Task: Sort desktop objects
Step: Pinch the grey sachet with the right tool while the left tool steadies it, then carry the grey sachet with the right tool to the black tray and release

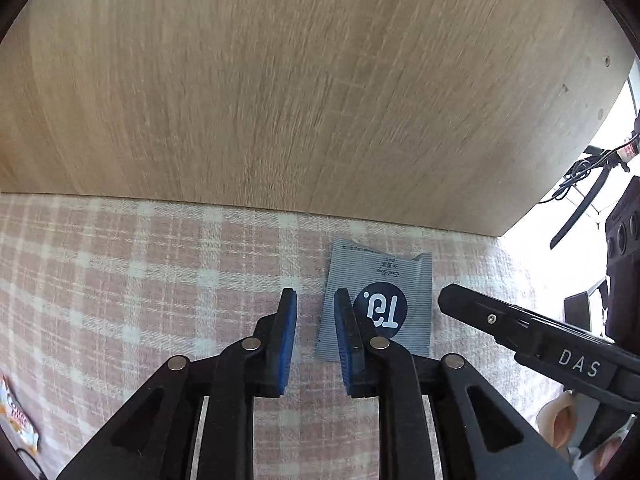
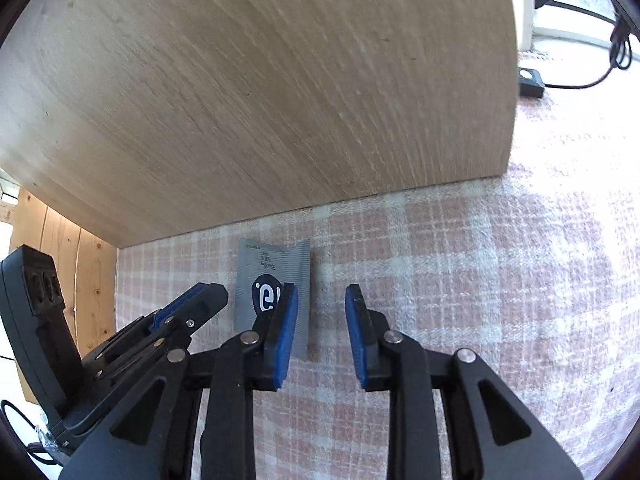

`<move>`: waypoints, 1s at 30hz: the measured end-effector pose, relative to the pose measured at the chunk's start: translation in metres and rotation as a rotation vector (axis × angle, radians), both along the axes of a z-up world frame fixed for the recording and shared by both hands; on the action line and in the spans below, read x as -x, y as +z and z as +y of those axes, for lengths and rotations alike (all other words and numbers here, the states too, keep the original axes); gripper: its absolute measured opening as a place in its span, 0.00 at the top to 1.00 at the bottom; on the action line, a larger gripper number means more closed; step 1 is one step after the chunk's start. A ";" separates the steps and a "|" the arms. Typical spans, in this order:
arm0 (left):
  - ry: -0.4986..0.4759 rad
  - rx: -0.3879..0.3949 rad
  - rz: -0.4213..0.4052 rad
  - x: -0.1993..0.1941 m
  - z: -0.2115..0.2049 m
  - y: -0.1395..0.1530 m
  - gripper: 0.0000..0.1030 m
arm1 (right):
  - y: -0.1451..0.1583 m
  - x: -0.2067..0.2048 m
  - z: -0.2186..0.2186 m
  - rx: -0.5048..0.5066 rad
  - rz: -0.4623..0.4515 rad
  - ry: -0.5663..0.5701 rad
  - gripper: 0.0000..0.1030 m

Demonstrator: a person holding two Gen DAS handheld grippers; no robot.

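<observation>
Here your left gripper (image 1: 316,310) and right gripper (image 2: 322,306) both hang with jaws parted, holding nothing. The flat grey striped paper sachet with a dark round logo (image 1: 384,280) lies between them on the pink-and-white checked cloth (image 1: 160,272), near the upright pale wooden board (image 1: 280,80).

My left gripper (image 1: 316,300) is black plastic, its two fingers faced with blue pads (image 1: 288,344). Round silver pivot pins (image 1: 178,363) sit on the linkage arms, which have triangular cut-outs. My right gripper (image 2: 322,300) is built the same. From the left wrist view its side shows a small screw (image 1: 491,319) and white letters "DAS" (image 1: 579,362).
</observation>
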State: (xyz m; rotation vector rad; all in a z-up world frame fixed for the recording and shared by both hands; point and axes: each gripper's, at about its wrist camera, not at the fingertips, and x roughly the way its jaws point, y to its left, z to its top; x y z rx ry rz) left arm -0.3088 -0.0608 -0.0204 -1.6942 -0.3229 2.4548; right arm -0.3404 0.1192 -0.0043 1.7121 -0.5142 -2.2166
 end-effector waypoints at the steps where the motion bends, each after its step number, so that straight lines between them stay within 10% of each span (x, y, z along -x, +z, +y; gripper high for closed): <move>1: -0.014 -0.003 -0.011 0.002 0.003 -0.004 0.83 | 0.000 0.000 -0.003 -0.002 -0.008 0.004 0.76; 7: -0.131 -0.006 0.014 0.005 0.039 -0.018 0.79 | -0.006 -0.004 -0.015 0.045 -0.022 0.021 0.76; 11: -0.186 -0.015 0.007 0.001 0.063 -0.028 1.00 | -0.004 -0.009 -0.025 0.058 -0.046 0.040 0.95; 17: -0.184 -0.019 0.009 -0.007 0.083 -0.034 1.00 | 0.001 -0.013 -0.011 0.085 -0.047 0.026 0.96; 30: -0.248 -0.012 0.075 -0.061 0.161 0.030 1.00 | 0.065 -0.088 0.060 0.066 0.056 -0.036 0.96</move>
